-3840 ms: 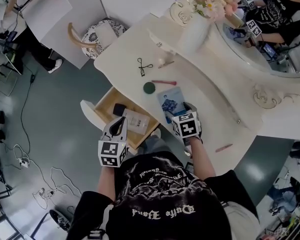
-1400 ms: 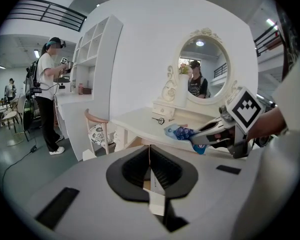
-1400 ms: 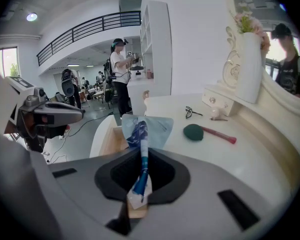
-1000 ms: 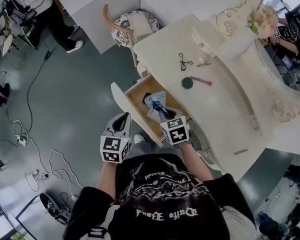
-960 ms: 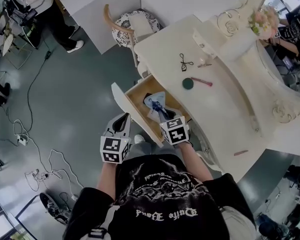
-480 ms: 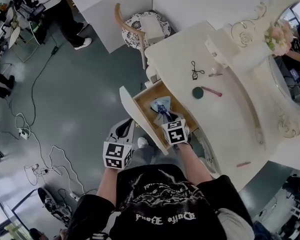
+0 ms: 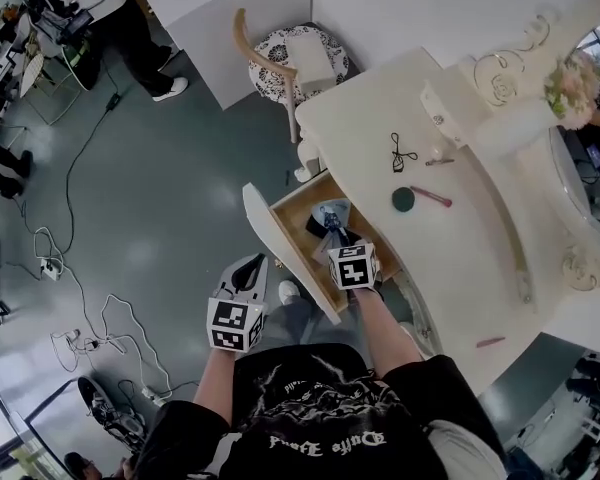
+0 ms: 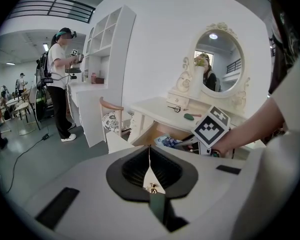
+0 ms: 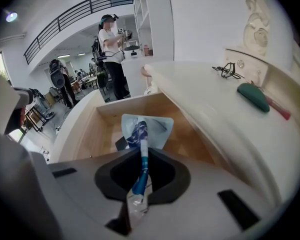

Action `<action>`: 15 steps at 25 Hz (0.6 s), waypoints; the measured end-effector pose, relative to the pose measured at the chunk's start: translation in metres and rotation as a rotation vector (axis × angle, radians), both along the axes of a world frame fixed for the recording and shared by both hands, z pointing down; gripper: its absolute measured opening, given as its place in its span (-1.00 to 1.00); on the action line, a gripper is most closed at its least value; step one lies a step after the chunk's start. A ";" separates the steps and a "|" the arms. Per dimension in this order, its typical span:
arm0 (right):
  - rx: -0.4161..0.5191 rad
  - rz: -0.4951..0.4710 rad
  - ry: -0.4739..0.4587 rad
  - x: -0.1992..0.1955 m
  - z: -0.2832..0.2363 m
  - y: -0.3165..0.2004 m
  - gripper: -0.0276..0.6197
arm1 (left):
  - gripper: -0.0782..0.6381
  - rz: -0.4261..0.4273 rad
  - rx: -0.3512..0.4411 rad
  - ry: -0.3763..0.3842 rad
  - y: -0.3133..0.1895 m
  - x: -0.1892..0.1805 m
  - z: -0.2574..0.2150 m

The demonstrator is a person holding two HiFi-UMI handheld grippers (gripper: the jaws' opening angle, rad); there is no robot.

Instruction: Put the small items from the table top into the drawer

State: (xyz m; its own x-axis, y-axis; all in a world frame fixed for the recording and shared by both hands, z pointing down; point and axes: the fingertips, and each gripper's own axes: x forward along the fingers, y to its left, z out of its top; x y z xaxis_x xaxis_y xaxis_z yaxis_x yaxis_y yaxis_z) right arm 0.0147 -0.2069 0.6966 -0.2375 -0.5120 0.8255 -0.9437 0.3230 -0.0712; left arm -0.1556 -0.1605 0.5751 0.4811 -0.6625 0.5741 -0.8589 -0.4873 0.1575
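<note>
Head view: the person stands before a cream worktop (image 7: 460,238) whose drawer (image 7: 292,216) is pulled out towards them. The right hand-held gripper (image 7: 336,238) reaches down into the drawer's opening, its marker cube above the near end. It is clenched on a blue-and-white packet (image 9: 139,143). In the right gripper view the jaws pinch the packet's near end, and the rest of it juts forward over the wooden drawer bottom. A small dark item (image 9: 120,143) lies on the drawer bottom just beside it. Whether the packet's far end touches the wood cannot be told. The left hand-held gripper (image 7: 251,268) hangs over the grey floor, just beside the drawer's white front panel and apart from it. In the left gripper view its jaws are pressed together with nothing between them. On the worktop, well apart from both hand-held grippers, lie a black wire-handled tool (image 7: 402,152), a round dark green piece (image 7: 404,199) and a thin pink stick (image 7: 435,197) just beside the green piece. Another small pink item (image 7: 490,342) lies near the worktop's near edge. A vase of pale flowers (image 7: 565,83) stands at the back by the mirror, and a chair (image 7: 302,53) with a patterned seat stands beyond the worktop's left end.
</note>
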 end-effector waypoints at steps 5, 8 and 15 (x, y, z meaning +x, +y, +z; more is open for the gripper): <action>-0.003 0.031 0.019 0.007 0.011 -0.013 -0.81 | -0.73 0.007 -0.001 -0.001 -0.007 0.003 0.001; -0.007 0.057 0.025 0.011 0.016 -0.020 -0.81 | -0.73 0.005 0.002 -0.002 -0.009 0.003 0.001; -0.002 0.059 0.027 0.013 0.024 -0.034 -0.80 | -0.73 -0.008 -0.022 -0.014 -0.007 0.000 0.008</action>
State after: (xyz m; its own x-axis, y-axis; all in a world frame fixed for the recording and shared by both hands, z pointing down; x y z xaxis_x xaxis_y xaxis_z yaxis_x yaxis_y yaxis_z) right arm 0.0281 -0.2406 0.7203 -0.1845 -0.5226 0.8324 -0.9627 0.2664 -0.0461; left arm -0.1555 -0.1679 0.5827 0.4677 -0.6537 0.5949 -0.8650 -0.4768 0.1562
